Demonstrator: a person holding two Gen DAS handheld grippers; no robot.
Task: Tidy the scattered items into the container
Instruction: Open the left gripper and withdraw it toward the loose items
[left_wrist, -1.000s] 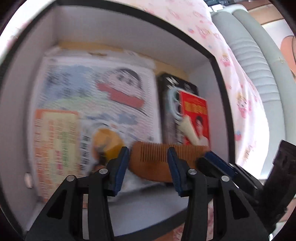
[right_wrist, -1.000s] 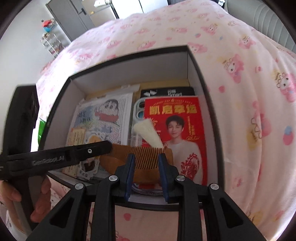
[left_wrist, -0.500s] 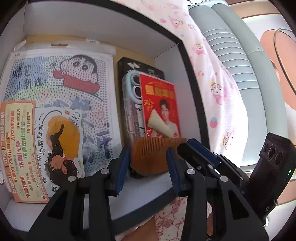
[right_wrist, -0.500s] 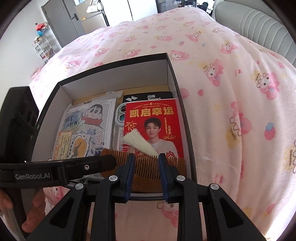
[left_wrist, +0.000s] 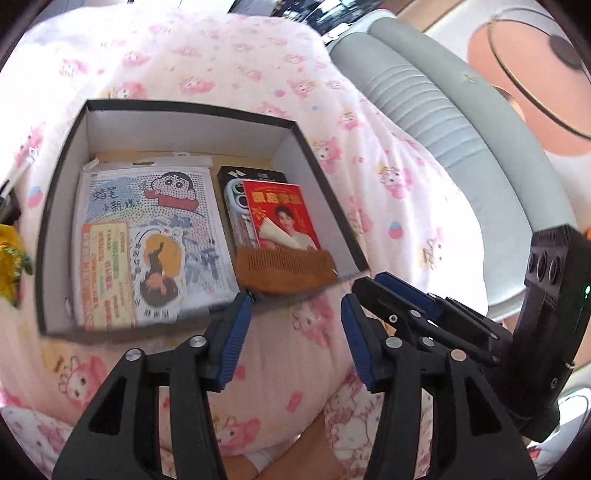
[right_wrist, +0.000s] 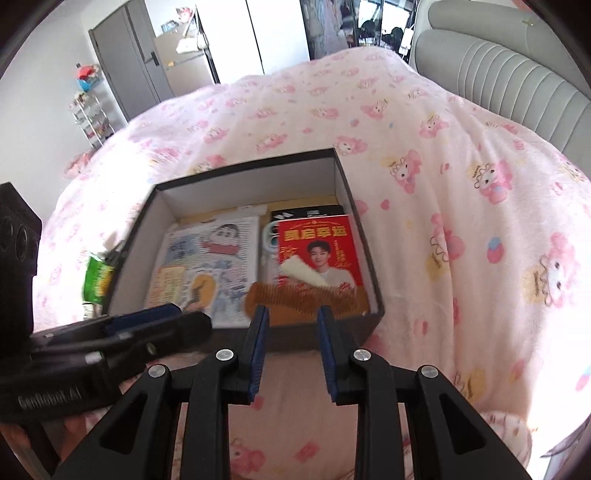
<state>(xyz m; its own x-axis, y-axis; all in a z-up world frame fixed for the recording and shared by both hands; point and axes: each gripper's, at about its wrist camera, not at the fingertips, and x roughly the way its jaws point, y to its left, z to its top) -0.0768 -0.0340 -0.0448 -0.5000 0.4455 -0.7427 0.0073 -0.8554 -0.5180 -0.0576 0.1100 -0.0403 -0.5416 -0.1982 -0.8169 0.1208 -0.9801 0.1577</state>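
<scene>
You are holding both tongs just short of the box (left_wrist: 192, 114), on the near side of its front wall, over the pink blanket (right_wrist: 461, 184). Your left tongs (left_wrist: 291, 317) are standing released, jaws wide apart with nothing between them. Your right tongs (right_wrist: 290, 325) are also standing released and empty, jaws parted, hovering right in front of the box wall (right_wrist: 236, 173).

The comb (left_wrist: 284, 269) is lying inside the box, just beyond the tips of your right tongs, flat against the near right corner; in the right wrist view the comb (right_wrist: 306, 299) is showing between and just above the two jaws. Behind it, farther from you, a red card (right_wrist: 317, 251) is lying on a phone case (left_wrist: 236, 206), and a cream tassel (right_wrist: 301, 273) is resting across the card. To the left of the comb, a cartoon sheet (left_wrist: 147, 229) is covering the box floor.

Outside the box, off to the left of your left tongs, a green packet (right_wrist: 98, 277) is lying on the blanket beside the box's left wall.
</scene>
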